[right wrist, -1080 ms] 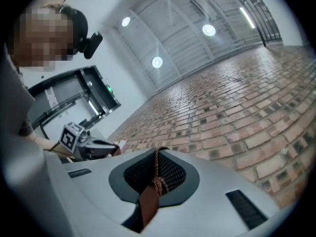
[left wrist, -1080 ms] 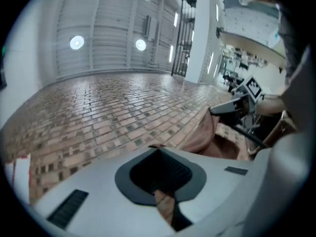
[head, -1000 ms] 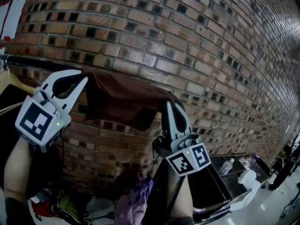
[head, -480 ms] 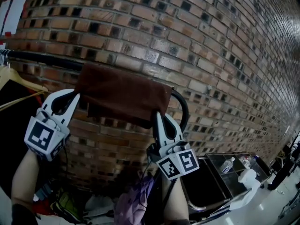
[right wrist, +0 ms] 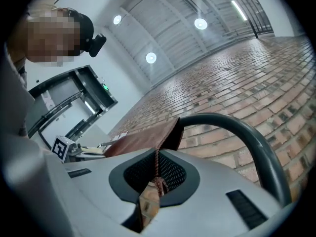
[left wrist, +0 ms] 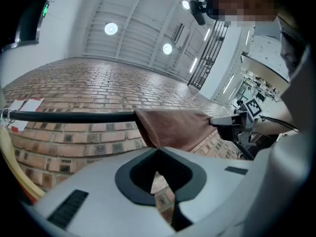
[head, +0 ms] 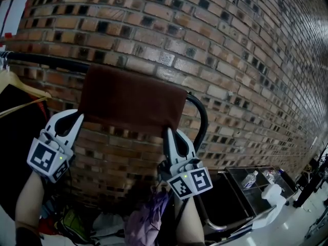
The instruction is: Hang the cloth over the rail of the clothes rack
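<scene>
A dark brown cloth hangs flat over the black rail of the clothes rack, in front of a brick wall. My left gripper sits at the cloth's lower left corner, shut on that corner. My right gripper is at the lower right corner, shut on the hem. In the left gripper view the cloth runs from the rail down to the pinched jaw tips. In the right gripper view a strip of the cloth's edge lies between the closed jaws, beside the rail's curved end.
A wooden hanger with a dark garment hangs on the rail at the left. The rail bends down at the right. Below lie a purple cloth and other clutter; black bins and a bottle stand at lower right.
Both grippers have come down with the cloth's corners. The cloth, bunched and sagging a second ago, now lies smooth and flat over the rail.
</scene>
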Demonstrator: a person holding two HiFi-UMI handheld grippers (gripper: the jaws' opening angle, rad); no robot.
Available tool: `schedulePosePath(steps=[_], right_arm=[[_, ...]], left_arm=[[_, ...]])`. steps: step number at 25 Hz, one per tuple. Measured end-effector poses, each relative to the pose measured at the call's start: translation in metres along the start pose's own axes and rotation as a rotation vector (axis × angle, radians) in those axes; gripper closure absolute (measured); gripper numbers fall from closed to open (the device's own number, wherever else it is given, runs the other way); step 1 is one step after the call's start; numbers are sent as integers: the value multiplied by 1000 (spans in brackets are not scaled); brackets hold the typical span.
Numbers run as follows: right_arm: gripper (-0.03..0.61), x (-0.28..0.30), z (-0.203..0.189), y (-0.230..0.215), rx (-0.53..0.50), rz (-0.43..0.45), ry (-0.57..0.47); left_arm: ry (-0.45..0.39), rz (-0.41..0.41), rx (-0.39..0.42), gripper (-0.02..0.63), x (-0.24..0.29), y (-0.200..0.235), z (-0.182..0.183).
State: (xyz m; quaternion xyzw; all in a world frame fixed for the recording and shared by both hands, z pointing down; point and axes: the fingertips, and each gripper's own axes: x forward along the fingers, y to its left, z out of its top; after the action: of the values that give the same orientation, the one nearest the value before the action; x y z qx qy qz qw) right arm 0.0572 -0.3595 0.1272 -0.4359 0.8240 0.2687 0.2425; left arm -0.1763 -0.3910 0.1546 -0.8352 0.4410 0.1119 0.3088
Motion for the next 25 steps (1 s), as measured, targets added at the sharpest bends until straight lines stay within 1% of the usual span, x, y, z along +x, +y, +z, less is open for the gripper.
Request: schedulePosePath(steps=[3,5,6,9,12,13,16,18,21,22,24,25], right_arm=[[551,-1,-3,0,-24,-12,4],[546,-2,-7,0,-49,-21,14],[541,-3,-8,-1,-55,-28,20],[514,-5,-12,-5,-52,-47,29],[468,-11,-21,-5,-42,-57,51],[454,-14,-26,-4,-41,-62,60],[451,-31,-41,0,-33,-90,79],[451,-46,-52,6,-22,-111,89],[451,-65,-67,12,21,-149,97],[451,-71,-73,14,42,-154,108],[453,-85,-82,22,74,-150,134],[465,-94,-85,25,87,-148,145]], left_arm=[[-25,17,6,571,-2,3,2],[-40,40,10,549,-3,6,4],[-44,49,11,526,-3,6,4],[-32,60,11,425,-4,7,-3],[6,56,-2,376,-7,5,-17],[18,55,-13,371,-9,3,-23],[43,57,-45,371,-23,-5,-42],[73,41,-67,373,-34,-17,-58],[136,12,-81,449,-42,-41,-81],[149,17,-86,486,-43,-49,-86],[162,37,-113,517,-49,-67,-92],[163,45,-130,559,-53,-76,-93]])
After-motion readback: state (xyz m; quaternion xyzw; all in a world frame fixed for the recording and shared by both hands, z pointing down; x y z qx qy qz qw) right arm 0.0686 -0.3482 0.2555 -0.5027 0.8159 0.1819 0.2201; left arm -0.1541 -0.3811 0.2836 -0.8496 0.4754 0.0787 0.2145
